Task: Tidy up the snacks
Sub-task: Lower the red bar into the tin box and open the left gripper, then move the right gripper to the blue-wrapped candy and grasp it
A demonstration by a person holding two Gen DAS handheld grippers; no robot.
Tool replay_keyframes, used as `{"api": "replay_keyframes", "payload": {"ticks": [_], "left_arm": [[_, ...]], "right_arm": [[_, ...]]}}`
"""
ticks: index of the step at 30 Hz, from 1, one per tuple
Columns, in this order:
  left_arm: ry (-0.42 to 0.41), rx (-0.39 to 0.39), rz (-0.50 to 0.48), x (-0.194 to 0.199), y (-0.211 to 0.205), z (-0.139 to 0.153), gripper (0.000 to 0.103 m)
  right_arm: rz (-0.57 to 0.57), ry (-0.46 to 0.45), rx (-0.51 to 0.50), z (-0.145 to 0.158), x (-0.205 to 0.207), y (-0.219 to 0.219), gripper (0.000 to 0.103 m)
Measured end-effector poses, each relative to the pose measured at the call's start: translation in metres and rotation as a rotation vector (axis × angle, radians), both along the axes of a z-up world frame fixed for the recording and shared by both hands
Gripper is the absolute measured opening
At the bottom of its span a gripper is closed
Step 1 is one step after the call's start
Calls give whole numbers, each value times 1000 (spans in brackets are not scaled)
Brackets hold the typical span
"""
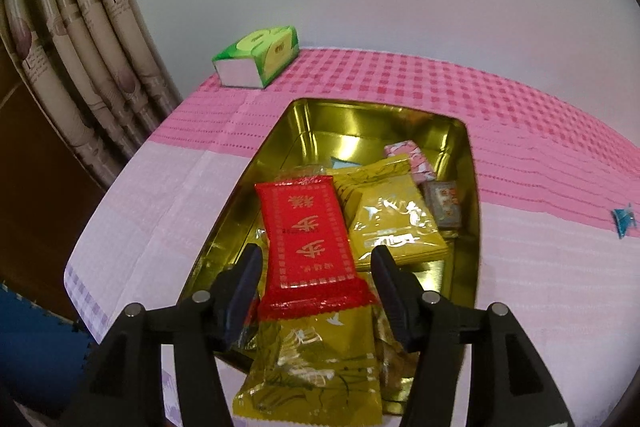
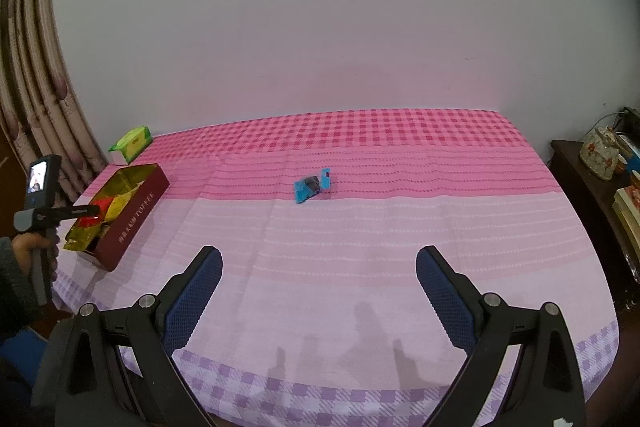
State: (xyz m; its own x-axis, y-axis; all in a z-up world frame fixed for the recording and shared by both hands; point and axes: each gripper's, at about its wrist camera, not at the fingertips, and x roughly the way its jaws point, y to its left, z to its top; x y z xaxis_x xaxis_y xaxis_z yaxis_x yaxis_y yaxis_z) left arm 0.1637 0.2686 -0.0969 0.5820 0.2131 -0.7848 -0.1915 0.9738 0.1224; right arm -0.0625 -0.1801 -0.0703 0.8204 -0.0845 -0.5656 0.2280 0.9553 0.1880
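Over the tin [image 1: 466, 163] now with the left gripper [image 1: 316, 259], fingers parted on either side of the red packet [image 1: 306, 233], pads clear of the wrapper and no squeeze on it. Red packet lying on top of the pile inside, its near end draped over a yellow packet [image 1: 316, 363] that pokes out over the near rim. More yellow packets [image 1: 394, 223] stacked to the right, a pink sweet [image 1: 412, 161] and a small grey one [image 1: 444, 205] tucked against the far wall. Looks like a release in progress, so best done by drawing straight back and up, without dragging the crinkly wrapper out on a pad. Worth nudging that overhanging yellow packet back inside before leaving, or risking a spill off the counter [image 1: 168, 187]. Over on the other side, right gripper [image 2: 318, 281] spread wide and empty, poised above the checked cloth. Blue candy [image 2: 310, 187] sitting alone mid-counter, well apart from the tin and straight ahead of those fingers: likely the next pick. Small and slippery, so square up and close around its middle, not the twisted ends. Green tissue box [image 1: 260, 57] at the far corner, out of the way.
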Motion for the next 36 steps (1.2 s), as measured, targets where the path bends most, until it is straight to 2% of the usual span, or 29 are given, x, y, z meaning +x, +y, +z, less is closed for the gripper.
{"api": "replay_keyframes", "payload": {"ticks": [13, 19, 29, 33, 36], "left_arm": [[-98, -7, -71, -55, -13, 37, 58], [-124, 24, -105, -88, -9, 50, 58], [-122, 6, -70, -132, 26, 47, 58], [-131, 9, -95, -149, 30, 44, 58], [-133, 17, -134, -156, 30, 40, 58]], "right_arm": [[-57, 40, -50, -4, 1, -2, 97], [-81, 62, -72, -5, 3, -2, 97], [-92, 113, -120, -17, 13, 4, 98], [-75, 145, -129, -29, 25, 9, 98], [-18, 156, -146, -37, 43, 18, 98]]}}
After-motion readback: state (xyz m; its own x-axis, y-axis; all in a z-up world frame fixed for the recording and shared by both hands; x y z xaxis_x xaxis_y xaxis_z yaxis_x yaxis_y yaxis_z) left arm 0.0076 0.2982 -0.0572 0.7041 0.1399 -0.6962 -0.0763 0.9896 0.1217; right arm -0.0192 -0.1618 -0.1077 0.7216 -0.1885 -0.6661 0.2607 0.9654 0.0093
